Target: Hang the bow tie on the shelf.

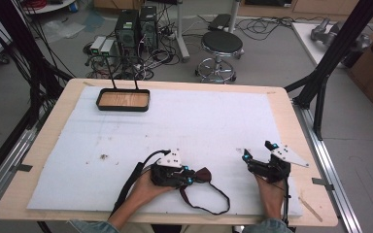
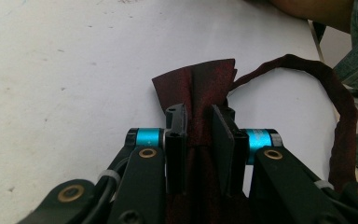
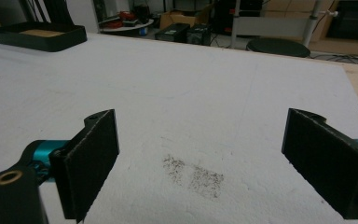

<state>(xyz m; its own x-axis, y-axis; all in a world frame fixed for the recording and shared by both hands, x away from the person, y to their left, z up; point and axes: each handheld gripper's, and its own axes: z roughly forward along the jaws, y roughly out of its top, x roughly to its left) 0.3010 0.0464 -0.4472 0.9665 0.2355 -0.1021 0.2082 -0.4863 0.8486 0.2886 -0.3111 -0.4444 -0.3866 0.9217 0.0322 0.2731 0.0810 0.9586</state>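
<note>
The bow tie [image 1: 203,174] is dark maroon, pleated at its knot, with a thin strap [image 1: 209,204] looping toward the lower edge of the high view. It lies low and centre on the white pad [image 1: 175,126], long axis running left-right. The left gripper [image 1: 188,175] pinches its middle; the right gripper [image 1: 257,150] gapes wide, holding nothing.
</note>
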